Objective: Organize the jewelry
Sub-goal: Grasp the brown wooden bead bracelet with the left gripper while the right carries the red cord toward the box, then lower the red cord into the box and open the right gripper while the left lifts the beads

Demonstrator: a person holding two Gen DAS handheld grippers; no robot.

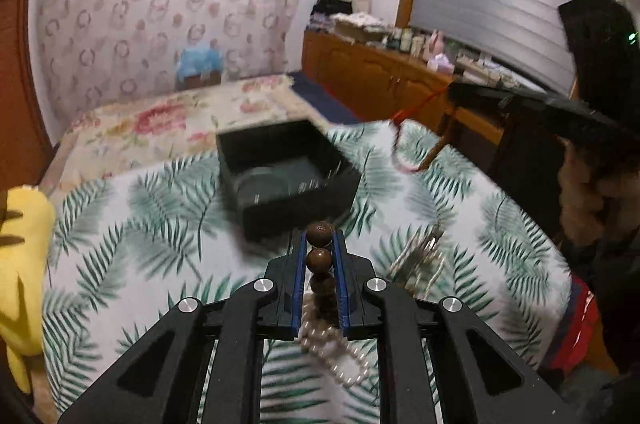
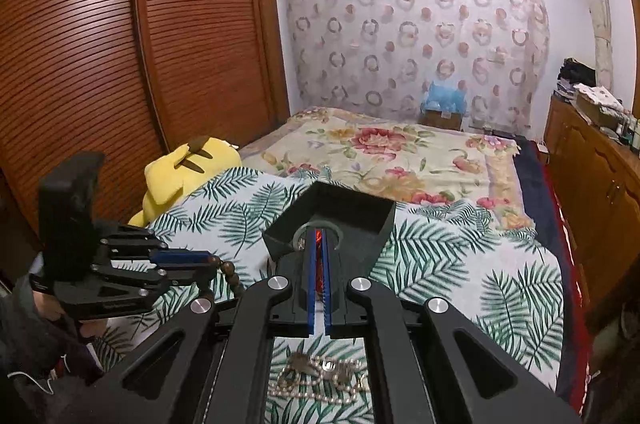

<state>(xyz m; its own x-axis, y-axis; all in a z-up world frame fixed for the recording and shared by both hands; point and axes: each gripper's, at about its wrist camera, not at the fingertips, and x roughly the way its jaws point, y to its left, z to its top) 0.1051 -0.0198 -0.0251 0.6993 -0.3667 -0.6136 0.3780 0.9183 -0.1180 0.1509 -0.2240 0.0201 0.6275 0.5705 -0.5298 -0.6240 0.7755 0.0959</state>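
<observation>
One black box (image 1: 288,176) on leaf-print cloth (image 1: 140,244): greenish bangle (image 1: 262,186) inside.

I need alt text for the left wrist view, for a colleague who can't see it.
The left hand-held gripper is shut on a string of brown wooden beads above a palm-leaf cloth. An open black box sits just beyond, with pearls and a silver piece lying on the cloth near the gripper. The picture is motion-blurred.
</observation>
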